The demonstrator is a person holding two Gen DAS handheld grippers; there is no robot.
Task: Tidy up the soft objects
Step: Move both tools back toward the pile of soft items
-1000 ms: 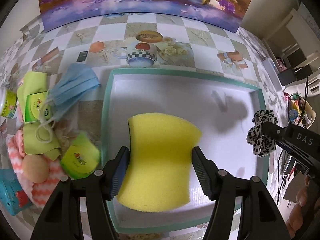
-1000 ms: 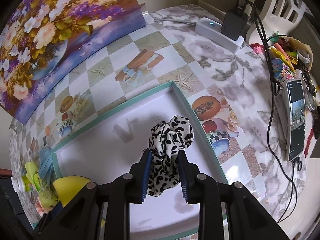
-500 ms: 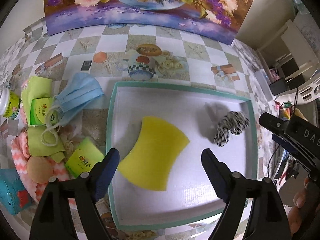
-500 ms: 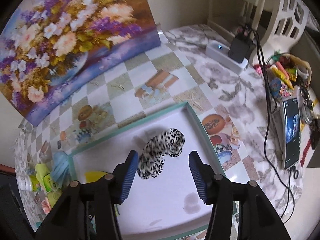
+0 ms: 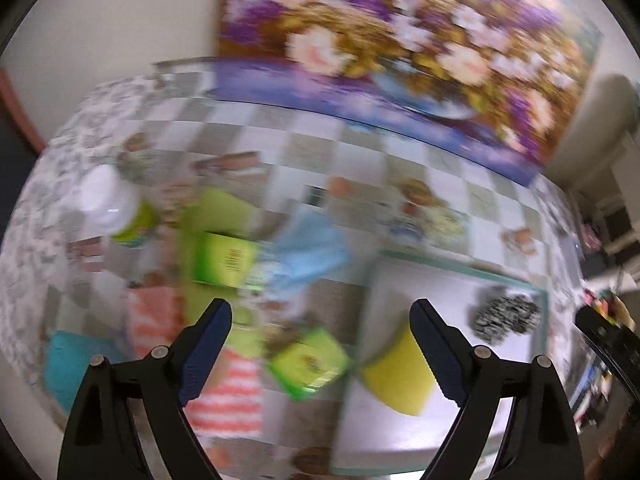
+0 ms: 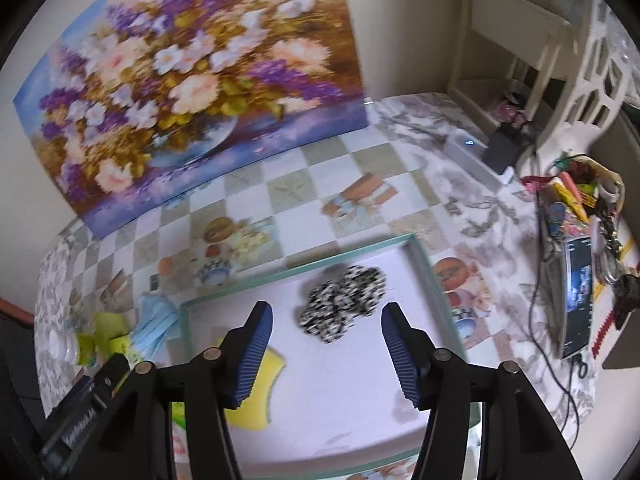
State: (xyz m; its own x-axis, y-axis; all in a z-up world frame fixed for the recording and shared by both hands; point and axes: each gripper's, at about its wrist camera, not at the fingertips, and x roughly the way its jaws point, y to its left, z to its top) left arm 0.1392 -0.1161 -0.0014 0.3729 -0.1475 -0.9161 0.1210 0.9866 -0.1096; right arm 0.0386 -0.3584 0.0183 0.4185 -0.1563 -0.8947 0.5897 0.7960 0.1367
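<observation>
A yellow sponge (image 5: 394, 380) and a leopard-print scrunchie (image 5: 505, 317) lie in the white tray with a teal rim (image 5: 460, 271). My left gripper (image 5: 322, 346) is open and empty, raised above the table left of the tray, over a blue face mask (image 5: 310, 256), green packets (image 5: 306, 362) and a pink striped cloth (image 5: 224, 396). My right gripper (image 6: 327, 354) is open and empty above the tray (image 6: 352, 253), just in front of the scrunchie (image 6: 342, 307). The sponge (image 6: 256, 392) shows partly behind its left finger.
A white-capped bottle (image 5: 110, 204), a teal object (image 5: 66, 364) and a green cloth (image 5: 212, 208) lie at the left. A flower painting (image 6: 192, 76) leans at the back. A phone (image 6: 576, 296), cables and a cluttered basket (image 6: 580, 188) are at the right.
Both grippers opened, dropped the sponge and scrunchie in the tray and drew back. The left gripper has swung left toward the pile of objects; its view is blurred.
</observation>
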